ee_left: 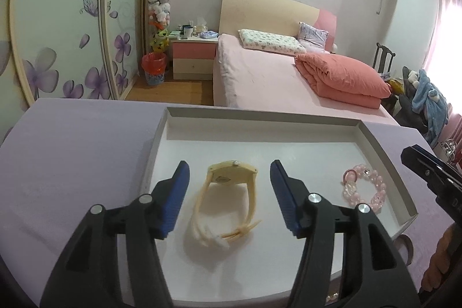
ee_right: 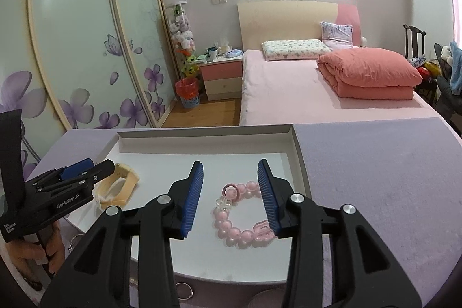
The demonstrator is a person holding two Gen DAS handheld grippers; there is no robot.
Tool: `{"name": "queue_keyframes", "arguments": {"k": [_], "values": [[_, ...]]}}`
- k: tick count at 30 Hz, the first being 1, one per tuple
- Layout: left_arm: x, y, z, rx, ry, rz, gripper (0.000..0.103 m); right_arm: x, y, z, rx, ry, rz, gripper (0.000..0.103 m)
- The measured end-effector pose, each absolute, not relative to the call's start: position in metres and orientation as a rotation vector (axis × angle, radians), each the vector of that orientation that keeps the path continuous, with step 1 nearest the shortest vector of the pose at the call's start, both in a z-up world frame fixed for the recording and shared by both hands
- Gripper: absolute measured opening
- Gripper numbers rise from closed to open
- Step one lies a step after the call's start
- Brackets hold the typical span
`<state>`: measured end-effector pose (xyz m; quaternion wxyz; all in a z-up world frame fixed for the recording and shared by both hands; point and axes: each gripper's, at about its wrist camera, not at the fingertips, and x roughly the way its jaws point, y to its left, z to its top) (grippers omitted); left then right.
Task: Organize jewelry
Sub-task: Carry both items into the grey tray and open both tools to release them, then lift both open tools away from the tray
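The left hand-held gripper (ee_left: 229, 199) stands spread either side of a cream rubbery watch (ee_left: 228, 201), touching nothing. The right hand-held gripper (ee_right: 230, 197), also spread, straddles a glossy pink bead bracelet (ee_right: 245, 217), its right pad close against the beads. Both pieces lie apart in a shallow white tray (ee_left: 384, 163) on the lavender-covered bench (ee_left: 72, 158), seemingly laid out for sorting.

Beyond the gripper stand a pink-sheeted bed (ee_left: 260, 82), a folded coral quilt (ee_left: 340, 77), a pink-and-cream nightstand (ee_left: 194, 57) and a floral sliding wardrobe (ee_right: 86, 54).
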<state>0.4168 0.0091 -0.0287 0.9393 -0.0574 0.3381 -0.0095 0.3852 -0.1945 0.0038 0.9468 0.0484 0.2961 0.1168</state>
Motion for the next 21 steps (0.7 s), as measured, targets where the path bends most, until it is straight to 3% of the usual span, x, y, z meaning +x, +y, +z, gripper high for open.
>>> {"name": "queue_keyframes", "arguments": {"k": [21], "values": [[0.331,0.04,-0.014,-0.146,0.662,-0.005,0.062,0.315,-0.204,-0.003,0.069,0.644,0.246,0.041]]}}
